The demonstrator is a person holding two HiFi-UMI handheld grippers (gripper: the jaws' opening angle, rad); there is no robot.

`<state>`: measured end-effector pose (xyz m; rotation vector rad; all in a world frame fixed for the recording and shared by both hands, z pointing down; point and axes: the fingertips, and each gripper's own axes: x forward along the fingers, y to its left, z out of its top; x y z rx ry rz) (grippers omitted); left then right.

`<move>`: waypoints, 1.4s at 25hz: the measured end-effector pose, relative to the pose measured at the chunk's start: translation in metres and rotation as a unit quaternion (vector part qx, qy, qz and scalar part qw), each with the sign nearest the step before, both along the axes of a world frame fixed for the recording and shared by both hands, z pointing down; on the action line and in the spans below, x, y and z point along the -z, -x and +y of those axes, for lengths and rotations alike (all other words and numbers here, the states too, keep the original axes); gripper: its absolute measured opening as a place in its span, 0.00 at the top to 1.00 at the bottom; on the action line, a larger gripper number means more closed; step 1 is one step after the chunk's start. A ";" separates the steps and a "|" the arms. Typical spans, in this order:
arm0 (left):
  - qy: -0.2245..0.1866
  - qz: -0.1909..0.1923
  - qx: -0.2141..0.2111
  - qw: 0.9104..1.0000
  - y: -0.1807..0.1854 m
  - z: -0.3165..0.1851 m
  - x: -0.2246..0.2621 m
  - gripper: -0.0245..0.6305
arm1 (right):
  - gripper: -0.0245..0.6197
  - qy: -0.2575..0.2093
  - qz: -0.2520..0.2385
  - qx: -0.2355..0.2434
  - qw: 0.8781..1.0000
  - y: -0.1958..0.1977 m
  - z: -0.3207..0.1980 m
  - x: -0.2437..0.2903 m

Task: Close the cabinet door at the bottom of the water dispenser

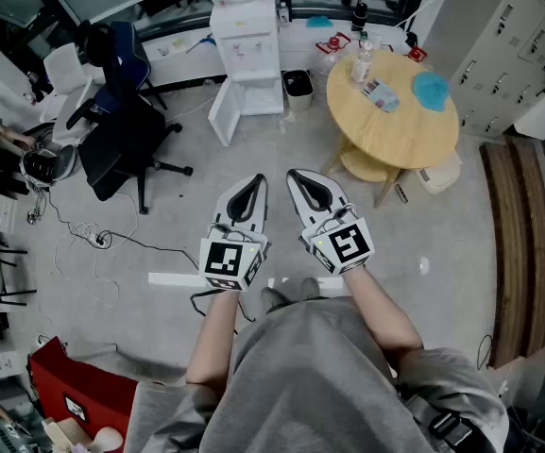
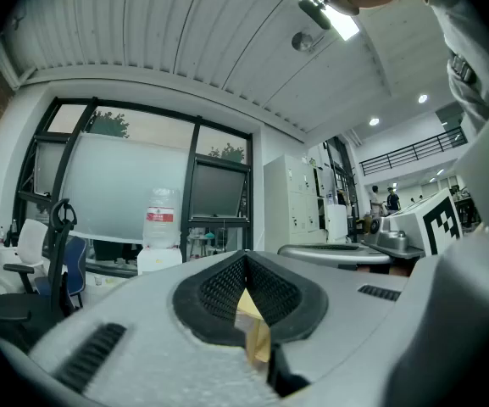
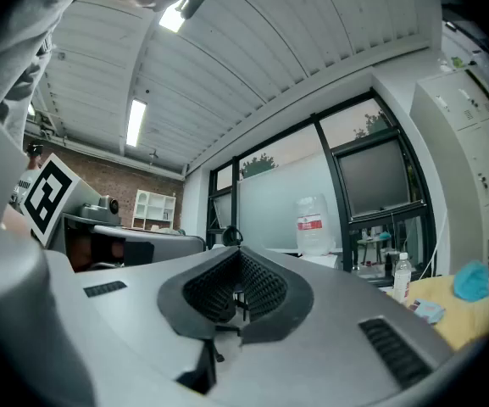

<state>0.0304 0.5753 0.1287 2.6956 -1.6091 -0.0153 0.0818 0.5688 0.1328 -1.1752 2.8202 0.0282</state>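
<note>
In the head view the white water dispenser [image 1: 246, 36] stands at the far wall with a bottle on top. Its bottom cabinet door [image 1: 221, 113] is swung open toward the left. Both grippers are held side by side in front of the person, well short of the dispenser, and point toward it. The left gripper [image 1: 256, 181] is shut and holds nothing. The right gripper [image 1: 296, 174] is shut and empty too. In the left gripper view the left gripper [image 2: 246, 258] points at the dispenser [image 2: 160, 259], far off. The right gripper [image 3: 240, 254] has the dispenser's bottle [image 3: 313, 225] to its right.
A black office chair [image 1: 121, 135] stands left of the dispenser and a black bin [image 1: 298, 85] just to its right. A round wooden table [image 1: 395, 125] with a bottle and blue cloth is at right. Cables [image 1: 93, 236] lie on the floor at left. Lockers [image 1: 508, 36] line the right wall.
</note>
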 end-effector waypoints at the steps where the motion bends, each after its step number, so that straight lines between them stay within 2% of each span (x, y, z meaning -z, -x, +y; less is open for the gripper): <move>1: 0.002 -0.001 0.001 1.000 -0.005 -0.001 -0.001 0.95 | 0.95 0.000 -0.001 -0.001 1.000 -0.005 -0.001 0.000; 8: 0.012 -0.007 0.004 1.000 -0.029 -0.007 -0.010 0.95 | 0.95 0.005 -0.010 -0.008 1.000 -0.034 -0.011 -0.007; 12: 0.020 -0.012 0.008 1.000 -0.043 -0.012 -0.015 0.95 | 0.95 0.008 -0.038 0.013 0.999 -0.048 -0.015 -0.008; 17: 0.029 -0.015 0.015 0.999 -0.051 -0.017 -0.019 0.95 | 0.95 0.013 -0.040 0.025 0.999 -0.055 -0.021 -0.012; 28: 0.043 -0.013 0.014 0.999 -0.039 -0.049 -0.035 0.95 | 0.95 0.029 -0.036 0.029 0.999 -0.041 -0.052 -0.033; 35: 0.051 -0.007 0.009 0.999 -0.009 -0.089 -0.044 0.95 | 0.95 0.038 -0.024 0.027 0.999 -0.009 -0.091 -0.045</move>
